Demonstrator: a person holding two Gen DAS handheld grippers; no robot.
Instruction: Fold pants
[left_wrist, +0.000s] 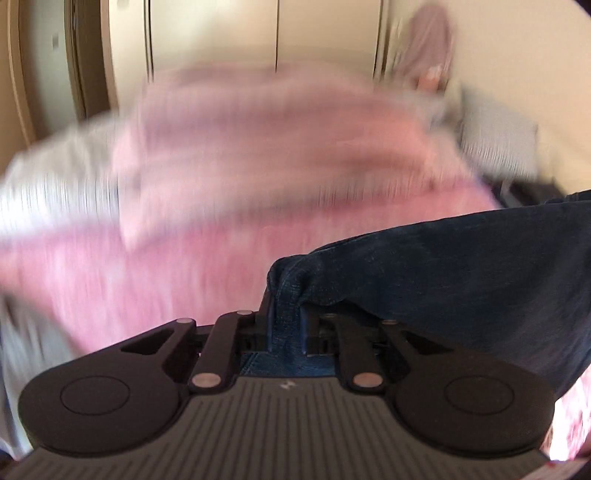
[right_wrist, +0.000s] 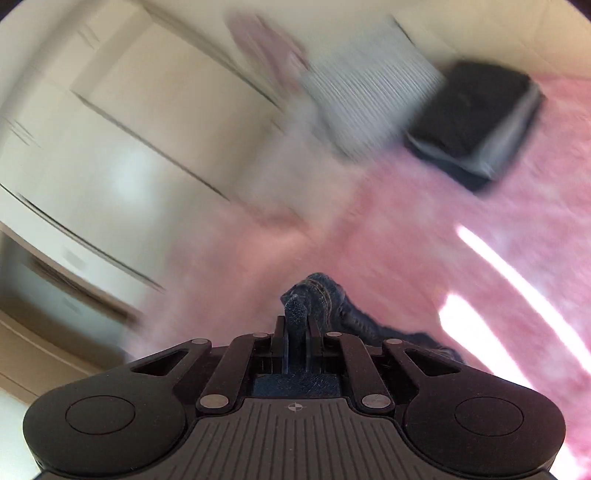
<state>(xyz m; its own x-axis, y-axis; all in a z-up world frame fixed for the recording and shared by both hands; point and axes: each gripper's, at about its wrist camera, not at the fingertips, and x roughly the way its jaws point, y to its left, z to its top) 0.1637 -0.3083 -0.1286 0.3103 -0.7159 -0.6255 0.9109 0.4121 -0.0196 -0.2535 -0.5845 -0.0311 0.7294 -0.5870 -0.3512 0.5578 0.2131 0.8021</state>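
Dark blue denim pants (left_wrist: 443, 266) hang lifted above a pink bedspread (left_wrist: 184, 266). My left gripper (left_wrist: 286, 314) is shut on a bunched fold of the denim, and the cloth stretches away to the right in the left wrist view. In the right wrist view my right gripper (right_wrist: 295, 325) is shut on another seamed edge of the pants (right_wrist: 321, 295), with more denim trailing down to the right. Both backgrounds are smeared by motion blur.
The pink bedspread (right_wrist: 443, 240) carries a grey striped pillow (right_wrist: 369, 99) and a dark folded stack (right_wrist: 476, 118) at its far side. Cream wardrobe doors (left_wrist: 214, 33) stand behind the bed. A pinkish garment (left_wrist: 428, 48) hangs at the back right.
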